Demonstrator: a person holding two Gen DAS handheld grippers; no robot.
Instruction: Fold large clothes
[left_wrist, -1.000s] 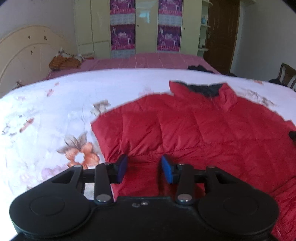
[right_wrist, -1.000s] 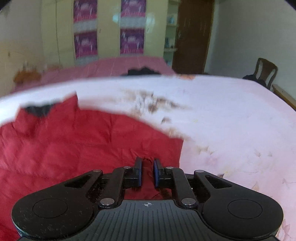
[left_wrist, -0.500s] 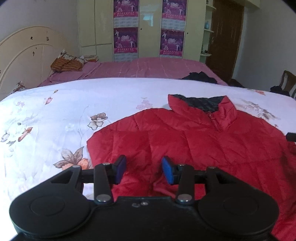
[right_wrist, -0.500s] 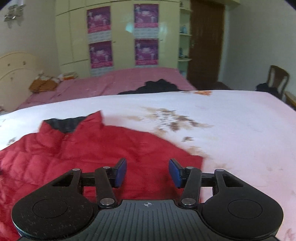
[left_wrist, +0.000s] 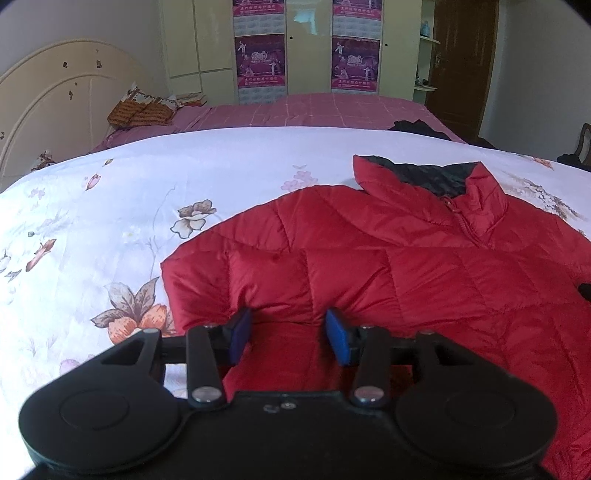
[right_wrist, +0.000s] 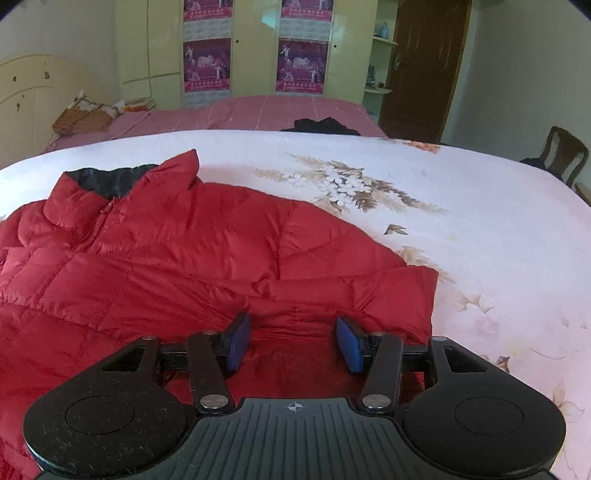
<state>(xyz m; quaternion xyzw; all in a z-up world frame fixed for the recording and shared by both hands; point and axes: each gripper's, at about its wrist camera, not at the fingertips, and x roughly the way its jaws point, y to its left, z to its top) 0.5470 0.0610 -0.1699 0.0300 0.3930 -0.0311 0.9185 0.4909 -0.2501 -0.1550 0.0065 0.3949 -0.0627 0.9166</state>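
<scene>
The left gripper (left_wrist: 288, 334) stood with jaws parted over the red jacket (left_wrist: 388, 273), gripping nothing. The right gripper's (right_wrist: 291, 341) jaws, having just opened, likewise held nothing, with red fabric lying loose between them. The jacket lay spread on the floral bed cover (left_wrist: 110, 221), collar toward the far edge. The left view alone showed the folded-in left sleeve; the right view alone showed the right cuff (right_wrist: 402, 295) and a chair (right_wrist: 565, 155). Beyond stood a pink bed (right_wrist: 277, 110).
</scene>
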